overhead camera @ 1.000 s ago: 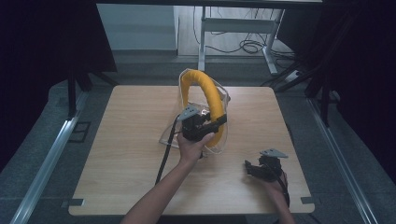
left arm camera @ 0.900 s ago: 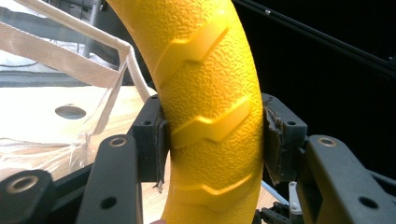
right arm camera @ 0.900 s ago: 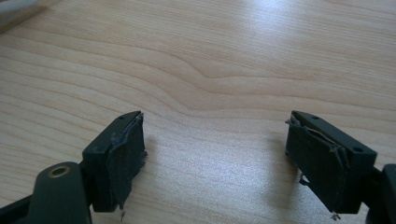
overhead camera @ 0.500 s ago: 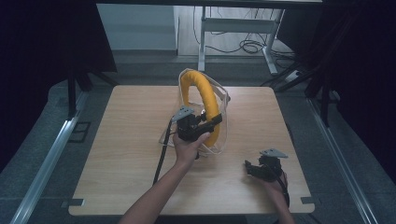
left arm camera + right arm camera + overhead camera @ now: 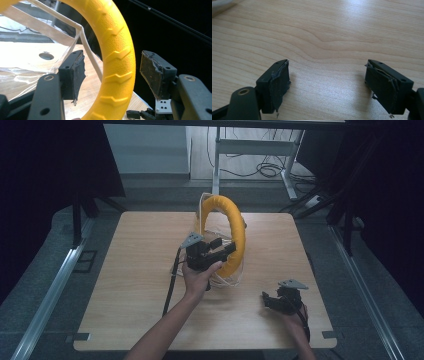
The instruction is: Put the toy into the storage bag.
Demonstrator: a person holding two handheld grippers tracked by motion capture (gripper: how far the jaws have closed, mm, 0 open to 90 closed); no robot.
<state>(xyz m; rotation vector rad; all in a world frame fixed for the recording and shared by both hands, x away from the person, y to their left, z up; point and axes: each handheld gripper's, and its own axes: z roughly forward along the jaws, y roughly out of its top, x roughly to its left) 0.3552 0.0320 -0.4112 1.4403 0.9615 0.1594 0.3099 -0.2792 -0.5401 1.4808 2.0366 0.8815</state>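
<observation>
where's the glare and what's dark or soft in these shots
High view: surroundings nearly black, table evenly lit. Left gripper view: clear plastic packaging washed out by glare, yellow ring sharp. Right gripper view: bright sheen on the wood at top, jaw shadows below.

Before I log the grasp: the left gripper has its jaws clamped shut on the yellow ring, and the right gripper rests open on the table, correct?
Not quite. In the left gripper view the left gripper has its jaws open either side of the yellow ring, with gaps showing. The right gripper does rest open on the table.
</observation>
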